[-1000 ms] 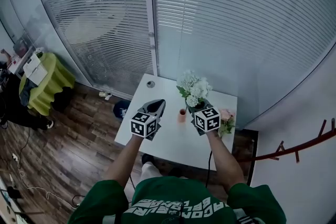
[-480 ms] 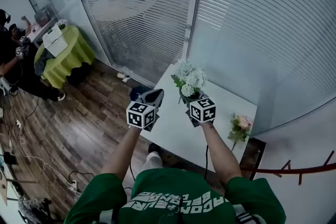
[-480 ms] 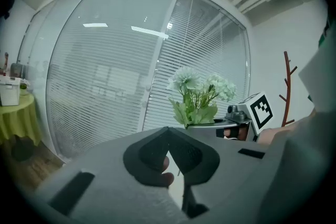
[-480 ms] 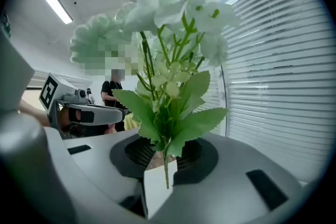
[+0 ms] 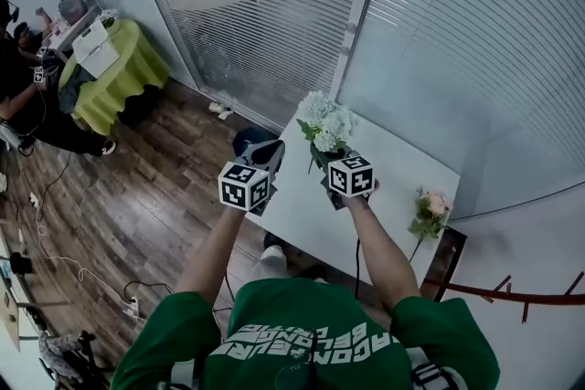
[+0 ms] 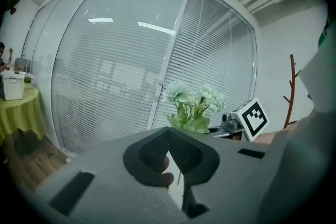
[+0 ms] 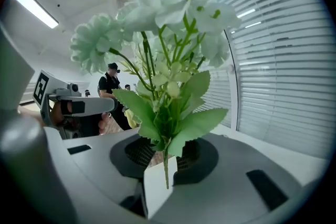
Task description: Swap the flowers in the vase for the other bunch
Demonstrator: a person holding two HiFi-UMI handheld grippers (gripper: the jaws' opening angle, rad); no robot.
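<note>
My right gripper (image 5: 329,163) (image 7: 164,159) is shut on the thin green stem of the white flower bunch (image 5: 326,125) (image 7: 167,34). The bunch stands upright over the far left part of the white table (image 5: 402,173). The pink bunch (image 5: 430,209) lies at the table's right edge. My left gripper (image 5: 271,151) (image 6: 169,136) hangs just left of the white bunch, over the table's left edge. Its jaw tips meet and I see no flower between them. The vase does not show in any view. The left gripper view catches the white bunch (image 6: 193,102).
A glass wall with blinds (image 5: 274,5) runs behind the table. Wooden floor (image 5: 137,215) lies to the left, with a green-covered round table (image 5: 119,68) and people beyond it. A dark blue object (image 5: 245,138) sits under the table's corner. A coat rack (image 5: 498,288) reaches in at the right.
Both grippers have moved left across the table and slightly down, the right one carrying the white bunch. The small orange vase seen between them a second ago is out of sight.
</note>
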